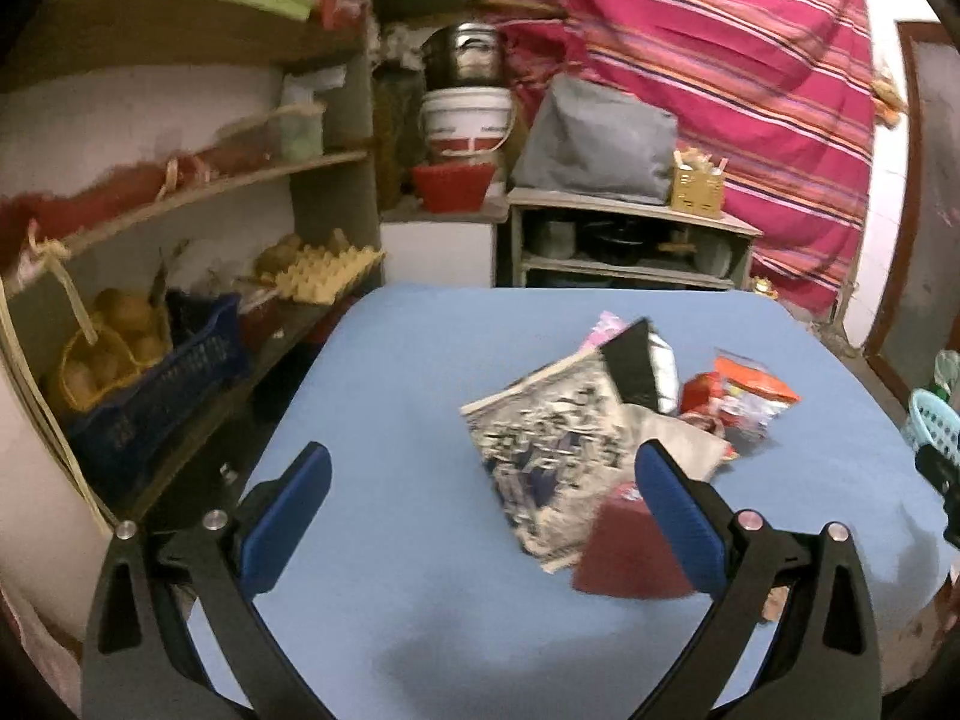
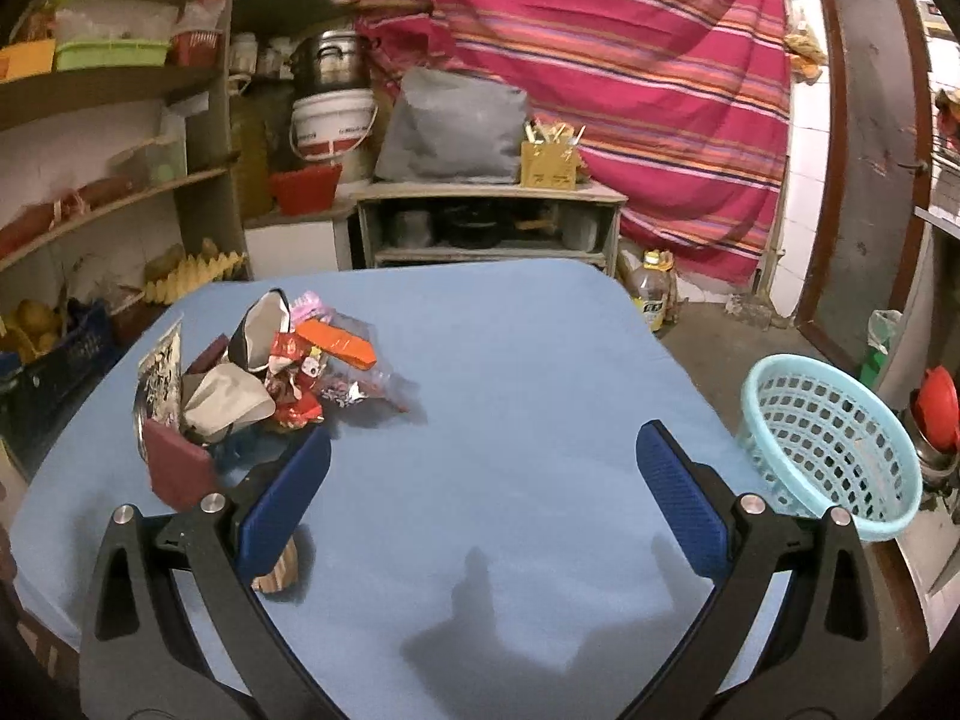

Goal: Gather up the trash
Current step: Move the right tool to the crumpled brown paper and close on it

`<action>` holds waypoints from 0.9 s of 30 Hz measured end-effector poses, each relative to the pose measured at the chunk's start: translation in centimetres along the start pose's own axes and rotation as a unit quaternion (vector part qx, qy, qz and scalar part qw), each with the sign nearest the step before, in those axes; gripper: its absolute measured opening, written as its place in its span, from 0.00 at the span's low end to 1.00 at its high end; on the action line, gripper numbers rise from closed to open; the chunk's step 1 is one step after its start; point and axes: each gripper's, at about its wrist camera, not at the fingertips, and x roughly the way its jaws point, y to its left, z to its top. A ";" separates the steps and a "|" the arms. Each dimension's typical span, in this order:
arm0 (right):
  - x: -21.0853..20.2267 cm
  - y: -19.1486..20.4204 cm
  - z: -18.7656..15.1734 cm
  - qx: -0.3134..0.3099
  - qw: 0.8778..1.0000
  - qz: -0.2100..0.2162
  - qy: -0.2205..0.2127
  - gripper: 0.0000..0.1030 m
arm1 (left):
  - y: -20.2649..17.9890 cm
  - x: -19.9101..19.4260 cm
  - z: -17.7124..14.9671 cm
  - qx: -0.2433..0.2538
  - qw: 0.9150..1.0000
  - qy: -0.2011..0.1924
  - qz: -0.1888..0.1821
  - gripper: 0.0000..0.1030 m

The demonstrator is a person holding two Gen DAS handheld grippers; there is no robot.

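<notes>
Both grippers hung over a table [image 2: 510,360] covered in blue cloth, and neither held anything. The left gripper [image 1: 480,516] stood wide, its 2 blue-padded fingers spread far apart above the near edge of the cloth. The right gripper [image 2: 480,498] was just as wide, with only bare blue cloth between its pads.

The trash sat in 1 loose heap on the table. From the left side I could see a large black-and-white printed wrapper [image 1: 546,444] lying flat, a dark red packet [image 1: 624,558] at its near corner, just beside the left gripper's right finger, a black pouch with a silver lining [image 1: 636,366] tilted up behind, and a crumple of red and orange wrappers [image 1: 744,396] to the right. From the right side the same heap [image 2: 270,378] lay toward the table's left half, just beyond the right gripper's left finger.

A light blue plastic basket [image 2: 834,444] sat at the table's right edge, well apart from the heap. Cluttered shelves [image 2: 108,84] lined the left wall, and a striped pink cloth [image 2: 600,90] hung behind.
</notes>
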 end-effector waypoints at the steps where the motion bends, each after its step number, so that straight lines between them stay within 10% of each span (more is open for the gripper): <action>1: 0.3 0.2 0.0 -0.002 1.000 -0.002 0.002 0.96 | 0.7 0.4 0.0 -0.008 1.000 0.003 0.004 0.96; 27: 3.8 6.5 -2.9 -0.031 0.997 0.049 0.049 0.96 | 7.0 4.9 -1.0 -0.039 0.998 0.027 0.035 0.96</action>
